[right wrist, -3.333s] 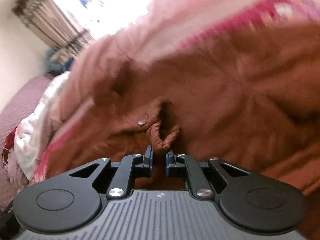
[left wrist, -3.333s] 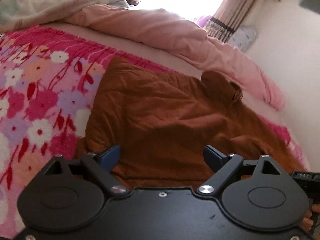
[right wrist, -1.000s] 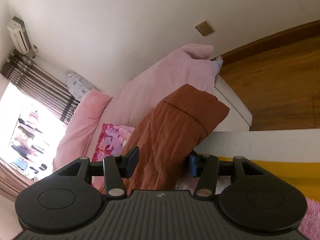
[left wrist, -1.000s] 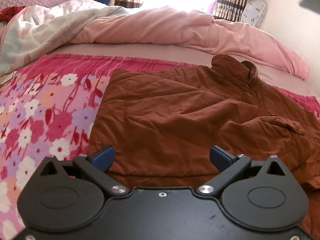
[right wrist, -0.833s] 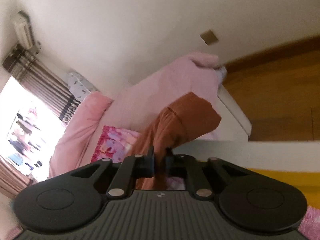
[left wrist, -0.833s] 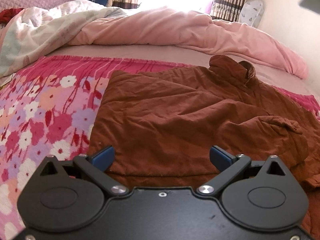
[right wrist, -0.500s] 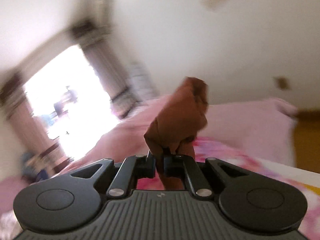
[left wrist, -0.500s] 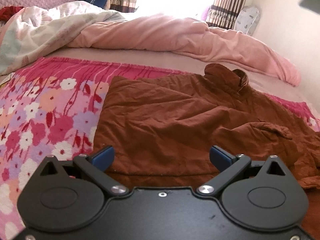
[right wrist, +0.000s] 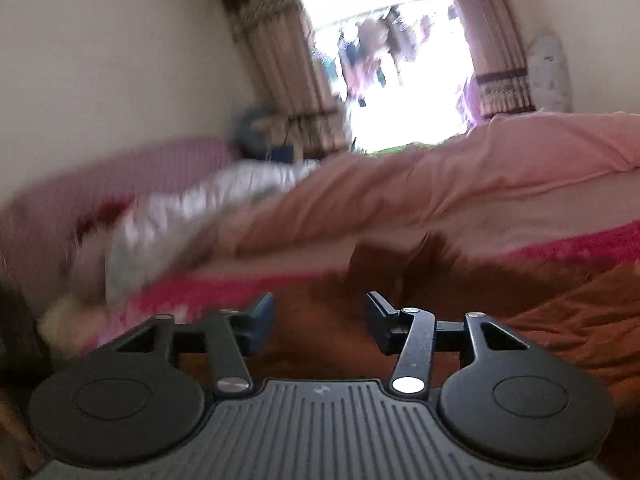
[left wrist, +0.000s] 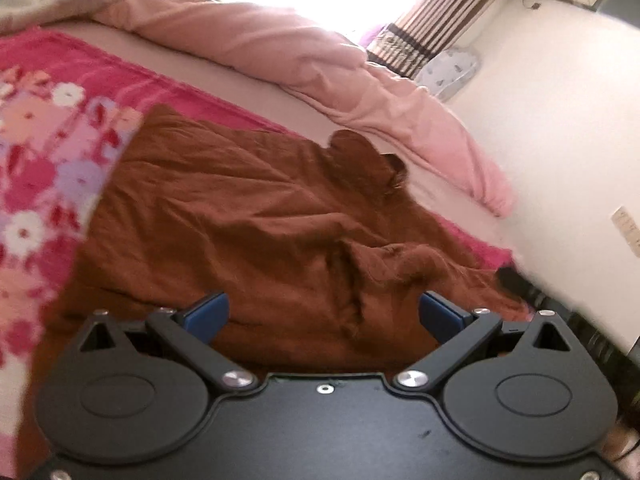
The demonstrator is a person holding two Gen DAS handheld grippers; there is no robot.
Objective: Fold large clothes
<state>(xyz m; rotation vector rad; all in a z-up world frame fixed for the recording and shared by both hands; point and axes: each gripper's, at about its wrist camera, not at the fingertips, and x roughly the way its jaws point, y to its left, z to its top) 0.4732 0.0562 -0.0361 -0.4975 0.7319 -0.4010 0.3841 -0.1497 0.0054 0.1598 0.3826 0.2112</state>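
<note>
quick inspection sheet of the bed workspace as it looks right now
surface: floral blanket over a pink sheet
job's things: brown garment lying wrinkled and partly folded, collar toward the far side
clutter: pink duvet bunched along the far edge; pale quilt, blurred
grippers: left gripper open over the garment's near edge; right gripper open, holding nothing
cables: nothing seen
surroundings: bright window, striped curtains, white wall
</note>
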